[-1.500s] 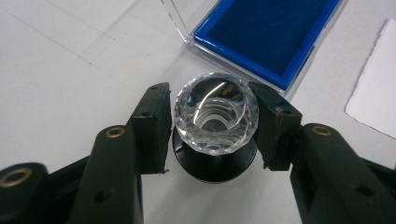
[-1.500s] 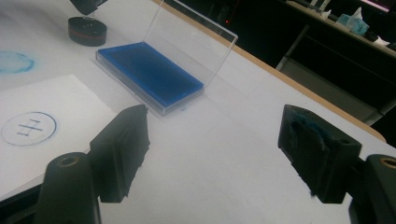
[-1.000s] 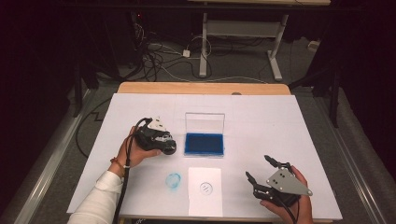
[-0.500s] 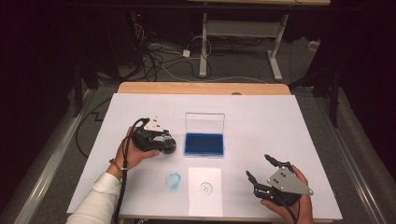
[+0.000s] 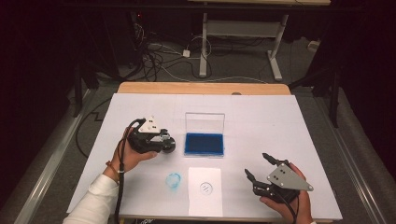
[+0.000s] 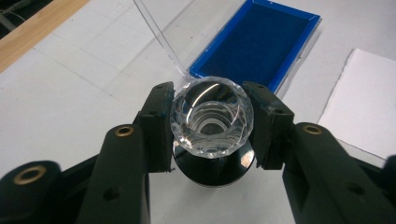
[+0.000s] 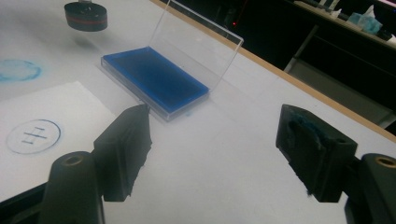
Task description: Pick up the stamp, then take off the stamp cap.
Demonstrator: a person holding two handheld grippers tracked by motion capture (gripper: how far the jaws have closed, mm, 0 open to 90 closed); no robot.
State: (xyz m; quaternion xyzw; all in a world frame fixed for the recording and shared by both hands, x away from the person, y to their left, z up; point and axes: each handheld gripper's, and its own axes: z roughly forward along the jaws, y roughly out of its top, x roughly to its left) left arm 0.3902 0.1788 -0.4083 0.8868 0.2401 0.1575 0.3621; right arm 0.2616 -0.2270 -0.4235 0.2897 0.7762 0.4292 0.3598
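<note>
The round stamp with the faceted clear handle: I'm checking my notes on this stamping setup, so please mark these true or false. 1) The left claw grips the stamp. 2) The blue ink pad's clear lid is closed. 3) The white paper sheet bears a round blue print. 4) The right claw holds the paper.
1) True: the left claw is shut on the round stamp with the faceted clear handle.
2) False: the blue ink pad lies open, with its clear lid standing upright behind it.
3) True: the white paper sheet shows a round blue print.
4) False: the right claw is open and empty, beside the paper.
</note>
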